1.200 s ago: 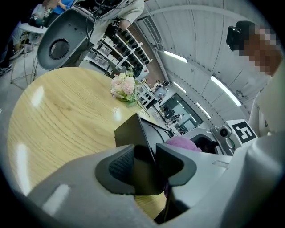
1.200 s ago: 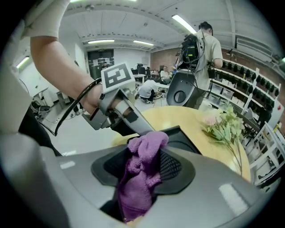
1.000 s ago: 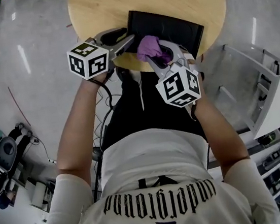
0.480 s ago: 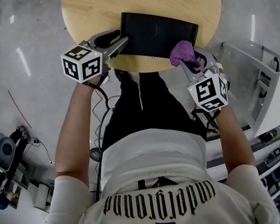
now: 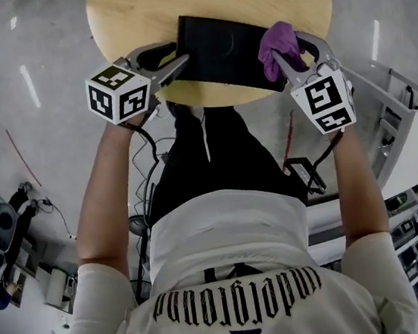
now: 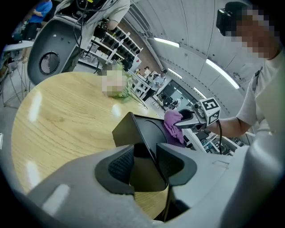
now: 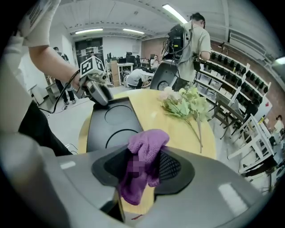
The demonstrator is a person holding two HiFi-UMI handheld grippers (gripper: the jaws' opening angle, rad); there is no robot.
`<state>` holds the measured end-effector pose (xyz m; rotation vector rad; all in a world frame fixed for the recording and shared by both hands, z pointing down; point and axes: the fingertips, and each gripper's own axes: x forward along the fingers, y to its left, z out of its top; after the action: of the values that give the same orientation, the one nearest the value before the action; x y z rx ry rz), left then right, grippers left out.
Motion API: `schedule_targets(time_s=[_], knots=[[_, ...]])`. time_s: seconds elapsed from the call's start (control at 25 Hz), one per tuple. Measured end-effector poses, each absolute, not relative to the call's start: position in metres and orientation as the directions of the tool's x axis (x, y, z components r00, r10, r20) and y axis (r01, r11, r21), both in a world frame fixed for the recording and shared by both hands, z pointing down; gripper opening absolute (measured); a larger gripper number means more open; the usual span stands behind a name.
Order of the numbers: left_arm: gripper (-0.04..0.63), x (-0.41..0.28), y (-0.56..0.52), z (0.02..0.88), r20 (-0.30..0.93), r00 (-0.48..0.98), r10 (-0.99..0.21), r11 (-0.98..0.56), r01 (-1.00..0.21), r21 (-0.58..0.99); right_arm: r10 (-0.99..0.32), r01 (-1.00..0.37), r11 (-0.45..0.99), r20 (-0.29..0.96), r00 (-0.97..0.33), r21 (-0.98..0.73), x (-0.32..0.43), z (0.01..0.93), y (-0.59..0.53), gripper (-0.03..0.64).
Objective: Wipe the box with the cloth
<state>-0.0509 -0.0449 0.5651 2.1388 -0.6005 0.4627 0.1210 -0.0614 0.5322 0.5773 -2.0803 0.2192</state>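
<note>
- Left gripper (image 6: 147,167) is clamped on the near corner of the black box (image 5: 228,49), with the box wall pinched between its pads, bracing it for me.
- The box lies flat on the round wooden table (image 5: 136,19), close to the edge nearest me, with a spray of flowers (image 7: 185,107) well apart on the far side.
- Right gripper (image 5: 294,56) is closed on the purple cloth (image 7: 142,164), bunched between the pads with a loose tail hanging below.
- The cloth sits at the box's right end; from the head view I can't quite say whether it touches the top or hovers just above.
- Handling call: the box looks rigid, smooth and glossy, probably light, so I expect it to skate on the wood unless pinned; the corner wall is the sensible hold.
- The cloth is soft, limp knit, so it will fold and drag; I'd keep the grip on the bunch and let the tail do the wiping.
</note>
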Motion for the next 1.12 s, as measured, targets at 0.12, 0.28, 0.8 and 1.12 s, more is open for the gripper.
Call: schedule_targets(time_s=[0.12,0.28,0.8,1.12], knots=[[0.172,-0.051,-0.039,0.561,0.517,0.819,-0.248,-0.534,-0.561,0.633,-0.276,-0.442,0.896,0.827,-0.489,0.038,0.097,0.529,-0.052,0.164],[0.172,-0.048,-0.042,0.560,0.518,0.823,-0.234,-0.539,-0.553,0.635,-0.212,-0.352,0.936,0.811,-0.546,0.008,0.050,0.522,-0.062,0.164],[0.176,-0.049,-0.043,0.564,0.527,0.816,-0.238,-0.530,-0.564,0.634,-0.067,-0.150,0.988,0.748,-0.661,-0.045,-0.057,0.529,-0.066,0.166],[0.173,-0.059,-0.045,0.573,0.538,0.804,-0.253,-0.516,-0.583,0.628,-0.063,-0.237,0.965,0.777,-0.626,-0.113,-0.009,0.545,-0.016,0.158]])
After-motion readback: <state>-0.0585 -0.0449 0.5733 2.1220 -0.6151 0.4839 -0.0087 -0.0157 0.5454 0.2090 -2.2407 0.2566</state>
